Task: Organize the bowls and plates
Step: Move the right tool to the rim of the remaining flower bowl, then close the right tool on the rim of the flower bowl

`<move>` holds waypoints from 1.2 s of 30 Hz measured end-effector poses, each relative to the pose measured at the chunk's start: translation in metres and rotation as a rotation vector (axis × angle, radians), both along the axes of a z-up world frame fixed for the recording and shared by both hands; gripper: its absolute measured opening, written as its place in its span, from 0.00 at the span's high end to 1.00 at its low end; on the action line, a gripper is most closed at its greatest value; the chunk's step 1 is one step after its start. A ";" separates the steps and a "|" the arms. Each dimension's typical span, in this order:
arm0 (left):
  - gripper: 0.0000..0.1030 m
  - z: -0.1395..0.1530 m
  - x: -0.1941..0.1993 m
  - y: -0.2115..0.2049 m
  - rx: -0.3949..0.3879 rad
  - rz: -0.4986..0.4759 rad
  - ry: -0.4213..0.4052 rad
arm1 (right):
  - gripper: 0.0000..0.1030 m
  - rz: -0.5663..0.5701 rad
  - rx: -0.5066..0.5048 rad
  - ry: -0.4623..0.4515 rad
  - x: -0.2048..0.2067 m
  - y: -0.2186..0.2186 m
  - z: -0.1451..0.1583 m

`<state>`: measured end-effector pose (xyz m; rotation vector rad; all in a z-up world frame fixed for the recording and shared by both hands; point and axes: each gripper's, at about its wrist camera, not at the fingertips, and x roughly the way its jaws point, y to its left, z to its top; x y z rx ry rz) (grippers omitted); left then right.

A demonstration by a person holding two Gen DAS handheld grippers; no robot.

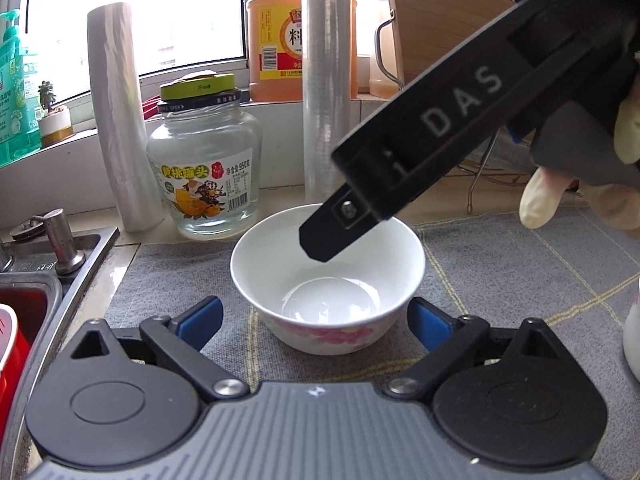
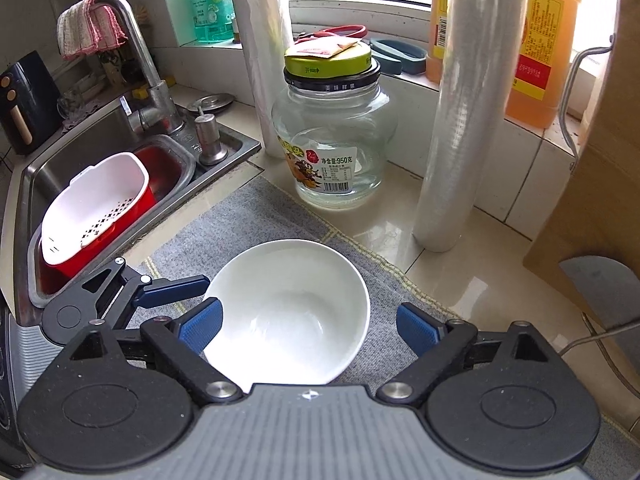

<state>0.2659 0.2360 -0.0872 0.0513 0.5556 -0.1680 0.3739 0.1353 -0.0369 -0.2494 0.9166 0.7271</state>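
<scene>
White bowl [image 1: 327,280], pink flowers on its outside, is sitting upright on the grey mat [image 1: 500,264], just in front of the glass jar [image 1: 205,168] and between two standing rolls of film [image 1: 120,120]. The left gripper [image 1: 316,326] is hanging low over the mat with its blue pads [image 1: 202,322] standing either side of the bowl's near wall; they are flanking it, jaws wide, and no pad is clearly pressing on the china. From the right wrist view, the right gripper [image 2: 308,326] is hovering above the bowl [image 2: 286,312], spread wide too. Its left pad [image 2: 202,326] is overlapping the rim, but whether it is touching I cannot tell; the other pad is out over the mat [image 2: 248,220]. A gloved hand [image 1: 580,184] is holding that gripper. The sink [image 2: 100,148] with a red and white basket [image 2: 96,208] is sitting off to the left.
</scene>
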 end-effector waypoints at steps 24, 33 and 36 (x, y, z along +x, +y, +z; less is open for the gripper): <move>0.16 0.000 0.003 0.000 -0.008 -0.045 -0.016 | 0.29 0.006 0.004 0.046 0.019 0.009 -0.019; 0.16 0.003 0.000 -0.002 0.011 -0.052 -0.013 | 0.28 0.007 -0.001 0.033 0.014 0.008 -0.014; 0.16 0.009 -0.006 -0.003 0.013 -0.059 -0.020 | 0.28 0.010 0.000 0.025 0.008 0.006 -0.009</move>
